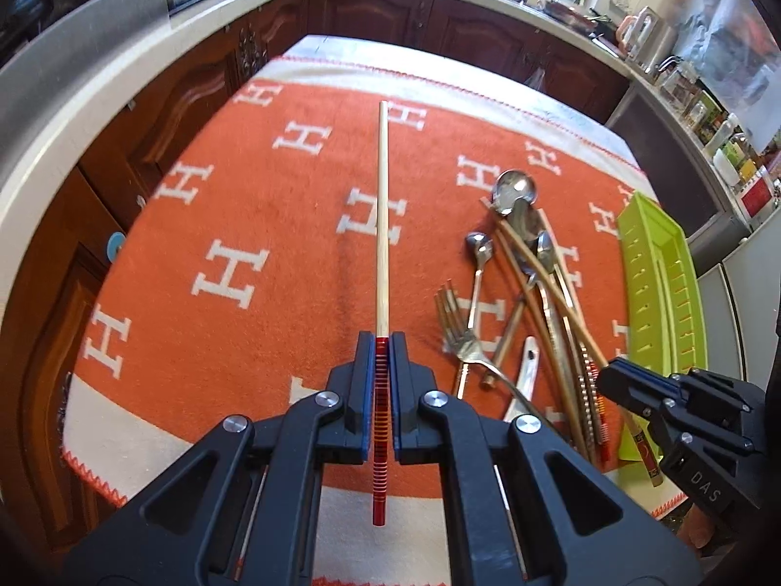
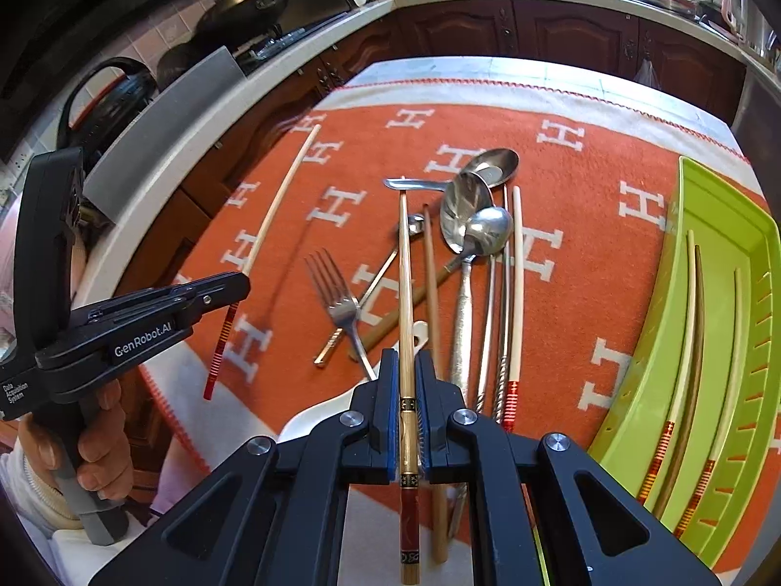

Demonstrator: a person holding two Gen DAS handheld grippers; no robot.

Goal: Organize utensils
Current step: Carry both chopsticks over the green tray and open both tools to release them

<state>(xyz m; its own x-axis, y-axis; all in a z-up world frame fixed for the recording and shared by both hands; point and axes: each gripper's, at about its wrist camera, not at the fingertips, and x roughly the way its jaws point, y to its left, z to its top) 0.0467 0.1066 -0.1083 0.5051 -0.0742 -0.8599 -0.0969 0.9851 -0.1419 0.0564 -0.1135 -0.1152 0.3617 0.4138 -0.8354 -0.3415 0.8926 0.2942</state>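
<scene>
Jaws, both hands: clamped, each on one chopstick.

Left gripper (image 1: 383, 342): pads pressed on the red-banded end of a pale chopstick (image 1: 382, 205). Stick runs straight ahead along the fingers, tip pointing away over the orange cloth (image 1: 234, 205); it looks lifted clear of the cloth. Well to the left of the tray.

Right gripper (image 2: 407, 366): pads pressed on a tan chopstick (image 2: 404, 273) near its dark, ornamented end. Stick also runs straight ahead, over the pile (image 2: 459, 254) of spoons, forks and chopsticks. Tip sits near a flat handle at the pile's far side; contact cannot be told.

Tray (image 2: 761, 293): green, slotted walls, long axis roughly parallel to both held sticks, at the cloth's right side. Three chopsticks already lie lengthwise inside. Pile is just left of the tray; the right gripper is the nearer of the two.

Judgement: both sticks already match the tray's long axis, so the coming move is mainly a sideways carry to the right, little turning needed. The left stick must cross above the pile, and above or behind the right gripper.

Room: open cloth left of the pile; cloth edge and cabinets beyond. Risk: a low tip catching the pile or tray wall.
</scene>
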